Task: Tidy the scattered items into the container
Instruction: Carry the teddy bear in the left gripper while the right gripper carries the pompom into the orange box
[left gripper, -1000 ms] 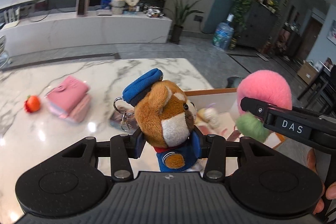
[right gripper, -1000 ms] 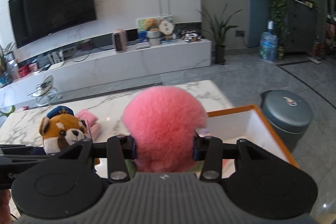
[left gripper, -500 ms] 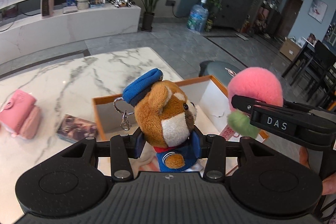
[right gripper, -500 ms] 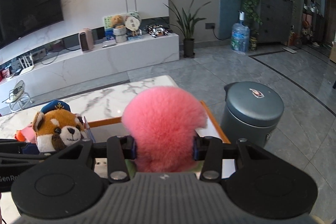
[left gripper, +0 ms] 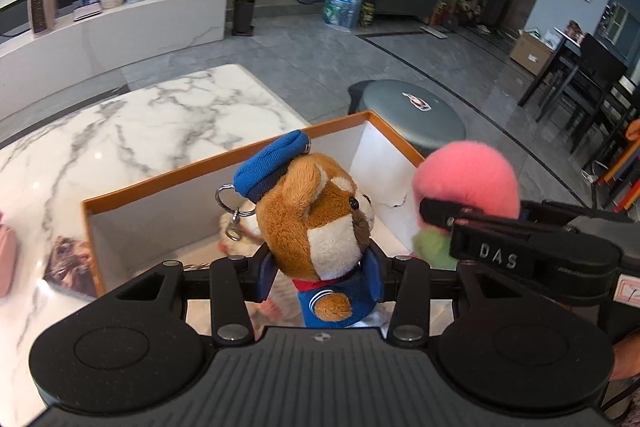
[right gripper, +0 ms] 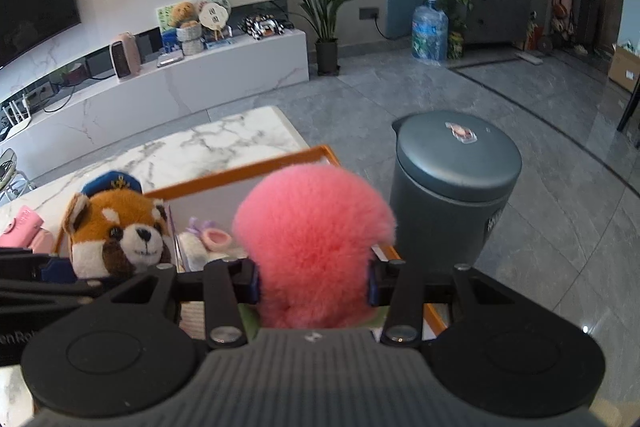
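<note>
Looking along the left tongs (left gripper: 320,267), they are clamped on a red-panda plush (left gripper: 316,223) held over the orange-rimmed box (left gripper: 168,183) — not yet dropped. A pale plush already lies in the box; outside its left wall, a dark card pack (left gripper: 68,263) and a pink wallet (left gripper: 6,259) wait on the bench (left gripper: 140,123).

From the right wrist, the right tongs (right gripper: 314,283) are clamped on a pink pompom (right gripper: 314,235) above the box — this view alone shows the panda's face and the bin (right gripper: 452,187) beyond the box.
</note>
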